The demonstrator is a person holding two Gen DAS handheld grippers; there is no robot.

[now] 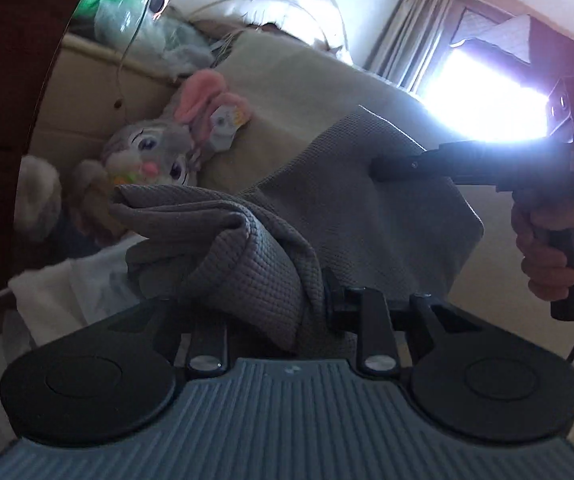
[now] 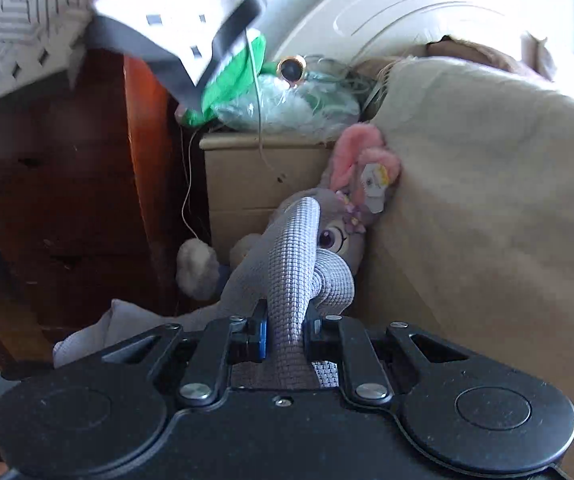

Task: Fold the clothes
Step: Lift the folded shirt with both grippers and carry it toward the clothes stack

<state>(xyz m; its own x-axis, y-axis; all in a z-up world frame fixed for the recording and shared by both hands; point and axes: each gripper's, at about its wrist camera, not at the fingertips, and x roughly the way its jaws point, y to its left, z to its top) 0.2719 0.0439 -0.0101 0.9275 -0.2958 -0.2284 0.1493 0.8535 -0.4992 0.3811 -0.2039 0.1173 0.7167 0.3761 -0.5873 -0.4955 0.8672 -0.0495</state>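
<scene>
Two grippers clamp one grey waffle-knit garment (image 1: 367,200): left gripper (image 1: 287,312) pinches a bunched fold, right gripper (image 2: 285,332) squeezes a rolled edge; plush bunny (image 2: 347,224) just beyond.

**Black linkages, grey-blue housing, silver screws**

The left gripper (image 1: 287,304) has a ribbed grey-blue housing at six o'clock, flanked by two round black discs, each with a shallow circular recess. Black link bars carry silver screw heads. The right gripper (image 2: 285,332) is matte black throughout, with the same twin discs, silver screws and blue finger pads (image 2: 261,338). At three o'clock in the left view, a hand (image 1: 547,248) wraps a dark pistol handle; a black cable trails below it.
</scene>
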